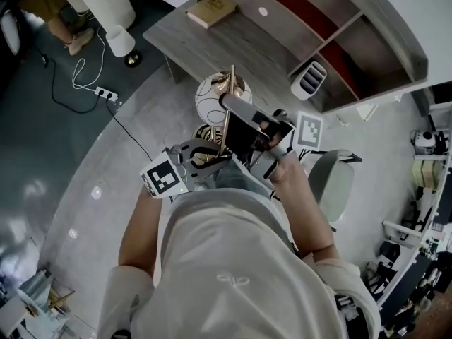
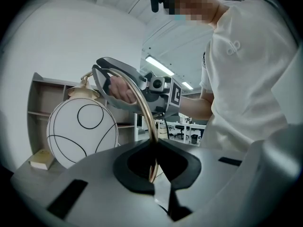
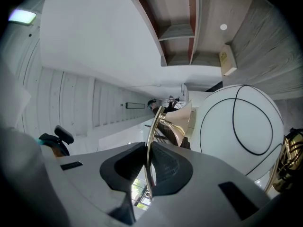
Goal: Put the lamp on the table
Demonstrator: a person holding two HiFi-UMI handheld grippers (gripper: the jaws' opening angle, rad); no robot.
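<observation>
The lamp has a white globe shade (image 1: 217, 94) with black lines and a thin curved brass stem (image 1: 227, 122). I hold it in the air just in front of the grey wooden table (image 1: 233, 48). My left gripper (image 1: 214, 158) is shut on the lower stem (image 2: 143, 105), beside the globe (image 2: 81, 132). Higher up, my right gripper (image 1: 230, 109) is shut on the stem (image 3: 152, 131), near the brass cone (image 3: 182, 121) and the globe (image 3: 241, 131). In the left gripper view the right gripper (image 2: 124, 82) shows above my left gripper (image 2: 152, 168). My right gripper's (image 3: 149, 174) pads press the stem.
A tan book (image 1: 212, 9) lies on the table's far left; shelves with red backs rise behind it. A white slotted holder (image 1: 308, 80) stands at the table's right end. A grey chair (image 1: 332, 182) is to my right. A white floor lamp (image 1: 106, 6) and a power strip (image 1: 106, 92) are at left.
</observation>
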